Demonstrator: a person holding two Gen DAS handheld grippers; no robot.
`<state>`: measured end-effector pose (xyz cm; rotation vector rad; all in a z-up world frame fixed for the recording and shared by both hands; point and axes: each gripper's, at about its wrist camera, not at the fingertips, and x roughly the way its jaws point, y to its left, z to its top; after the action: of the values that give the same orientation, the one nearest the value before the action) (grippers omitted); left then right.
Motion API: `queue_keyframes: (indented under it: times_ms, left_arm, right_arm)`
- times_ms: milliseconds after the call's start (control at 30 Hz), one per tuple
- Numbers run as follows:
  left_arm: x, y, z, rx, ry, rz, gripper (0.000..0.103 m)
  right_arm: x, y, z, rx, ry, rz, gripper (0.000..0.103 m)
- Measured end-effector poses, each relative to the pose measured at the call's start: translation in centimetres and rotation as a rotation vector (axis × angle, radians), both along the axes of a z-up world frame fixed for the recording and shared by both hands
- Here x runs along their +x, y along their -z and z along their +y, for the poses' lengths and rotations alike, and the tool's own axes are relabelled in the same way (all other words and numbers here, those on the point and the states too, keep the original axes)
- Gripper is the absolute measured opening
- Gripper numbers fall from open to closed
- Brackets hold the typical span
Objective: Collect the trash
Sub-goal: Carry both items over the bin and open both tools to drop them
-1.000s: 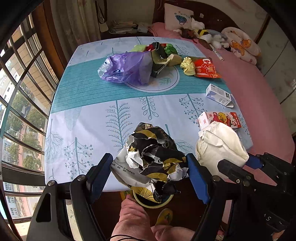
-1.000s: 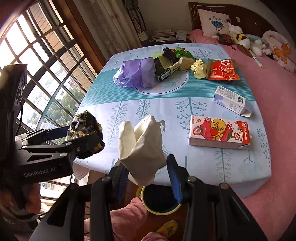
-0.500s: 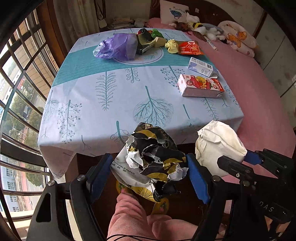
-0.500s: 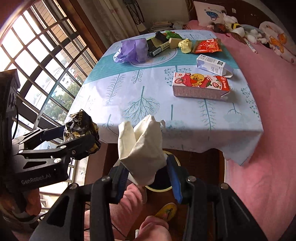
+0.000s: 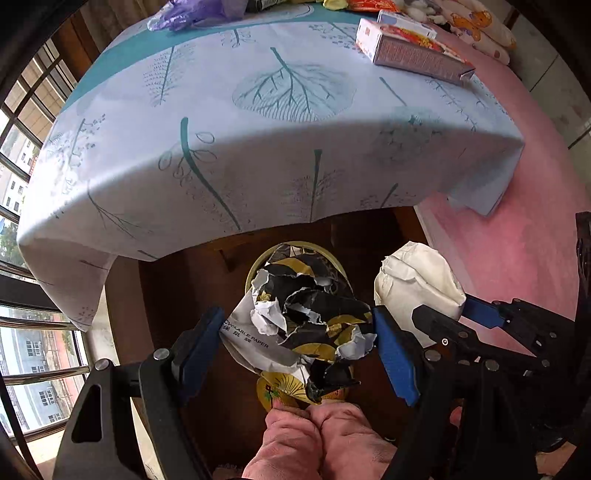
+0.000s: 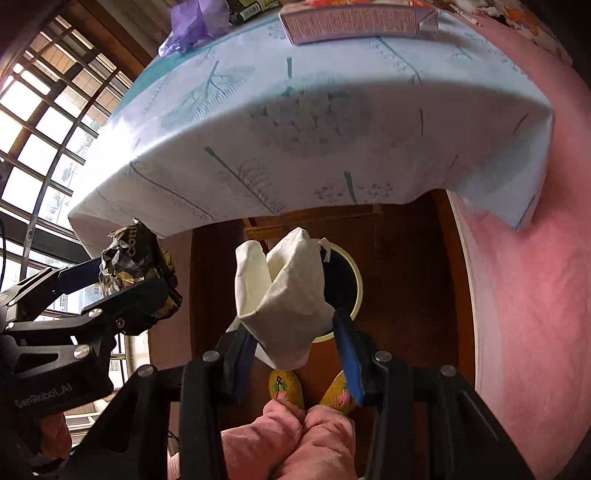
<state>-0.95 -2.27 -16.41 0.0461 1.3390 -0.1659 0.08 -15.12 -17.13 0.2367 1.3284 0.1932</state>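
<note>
Left gripper: its blue pads are clamped on a crumpled black, gold and white paper wrapper; the wad is pinched from both sides.
Right gripper: its blue pads are clamped on a cream-white crumpled paper bag, which is held upright with its open folds at 12 o'clock.
Bin: a round dark bin with a pale yellow rim is seen on the floor directly behind the held bag; in the left wrist view it lies behind the wrapper.
Person: knees in pink trousers and yellow patterned slippers are seen at 6 o'clock.
Table: a pale blue leaf-printed tablecloth is draped at 12 o'clock.
Remaining trash: a red and white carton at 1 o'clock and a purple plastic bag at 11 o'clock are left on the table.
</note>
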Motion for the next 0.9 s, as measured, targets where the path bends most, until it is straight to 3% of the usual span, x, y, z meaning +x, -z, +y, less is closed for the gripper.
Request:
queue_keyframes:
  times_ms: [200, 400, 600, 667, 767, 900]
  left_arm:
    - [0.8, 8.7, 0.2, -0.018, -0.018, 0.056, 0.079]
    - [1.8, 13.9, 0.4, -0.01, -0.023, 0.042, 0.079]
    - [2.6, 15.7, 1.1, -0.002, -0.01, 0.019, 0.087]
    - [3.1, 16.0, 1.6, 0.006, -0.006, 0.017, 0.102]
    - [3.5, 15.9, 1.5, 0.032, 0.007, -0.007, 0.102]
    - [3.9, 15.3, 1.7, 0.039, 0.013, -0.019, 0.102]
  right_arm:
    - [0.6, 9.2, 0.4, -0.025, 0.044, 0.061, 0.042]
    - [1.7, 15.0, 0.3, -0.042, 0.064, 0.059, 0.042]
    - [2.8, 18.1, 0.5, -0.035, 0.063, 0.05, 0.045]
    - [2.8, 18.7, 0.2, -0.03, 0.075, 0.052, 0.045]
    - [3.2, 19.0, 0.3, -0.005, 0.083, 0.067, 0.05]
    - [3.3, 18.1, 0.9, -0.032, 0.074, 0.031, 0.065]
